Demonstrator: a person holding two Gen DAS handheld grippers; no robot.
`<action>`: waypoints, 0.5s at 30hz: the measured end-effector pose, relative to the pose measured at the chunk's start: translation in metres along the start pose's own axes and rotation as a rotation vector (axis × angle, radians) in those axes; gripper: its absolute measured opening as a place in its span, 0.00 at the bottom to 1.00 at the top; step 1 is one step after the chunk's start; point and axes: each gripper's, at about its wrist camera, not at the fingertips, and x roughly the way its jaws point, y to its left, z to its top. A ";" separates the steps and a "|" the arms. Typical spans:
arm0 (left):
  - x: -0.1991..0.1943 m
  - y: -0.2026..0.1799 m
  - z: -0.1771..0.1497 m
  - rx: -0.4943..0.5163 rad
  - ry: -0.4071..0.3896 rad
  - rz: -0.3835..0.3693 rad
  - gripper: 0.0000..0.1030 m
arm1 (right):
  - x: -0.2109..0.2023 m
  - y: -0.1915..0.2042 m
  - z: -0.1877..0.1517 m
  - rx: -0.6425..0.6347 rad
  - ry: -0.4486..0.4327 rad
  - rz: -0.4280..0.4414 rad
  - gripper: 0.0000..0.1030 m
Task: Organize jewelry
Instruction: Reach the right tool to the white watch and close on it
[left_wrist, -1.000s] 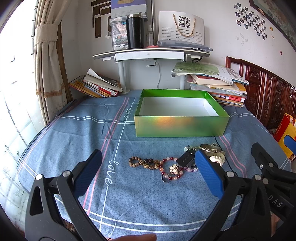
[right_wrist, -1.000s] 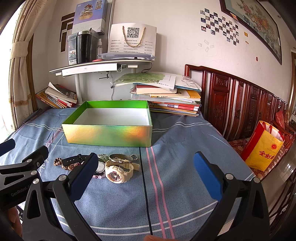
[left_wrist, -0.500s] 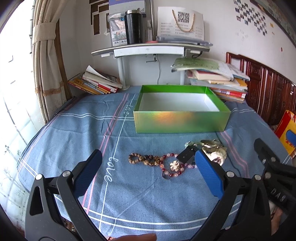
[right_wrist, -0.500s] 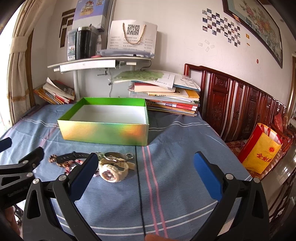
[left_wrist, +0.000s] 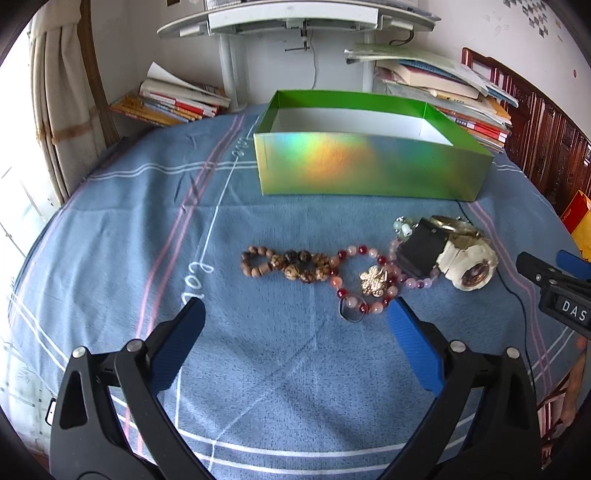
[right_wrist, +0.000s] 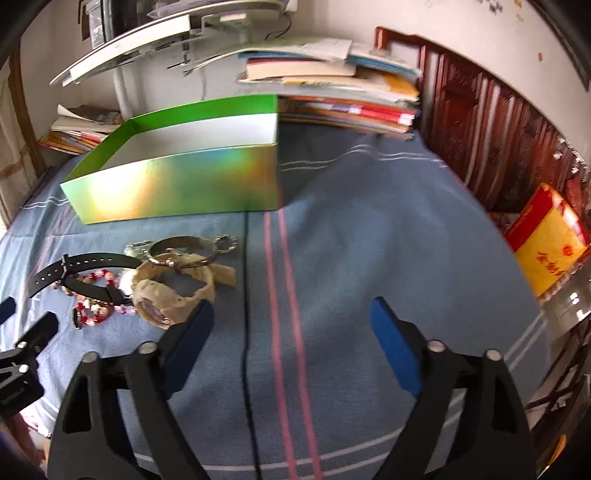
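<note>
Apparently both claws agape nr jewelry.

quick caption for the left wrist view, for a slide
Open left gripper hovers over beaded bracelets and a cream watch on the blue bedspread, in front of the empty green box.

L wrist cam low over bed, facing box, beads near; R cam further right, tilted; both share box, watch
</note>
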 end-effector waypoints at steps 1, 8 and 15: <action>0.001 0.000 0.000 0.000 0.006 0.003 0.90 | 0.003 0.001 0.000 0.006 0.010 0.011 0.75; 0.018 0.012 0.001 -0.038 0.070 0.024 0.78 | 0.009 0.009 0.002 -0.010 0.047 0.066 0.59; 0.019 0.011 0.003 -0.041 0.081 0.041 0.84 | 0.008 0.028 0.005 -0.069 0.036 0.101 0.58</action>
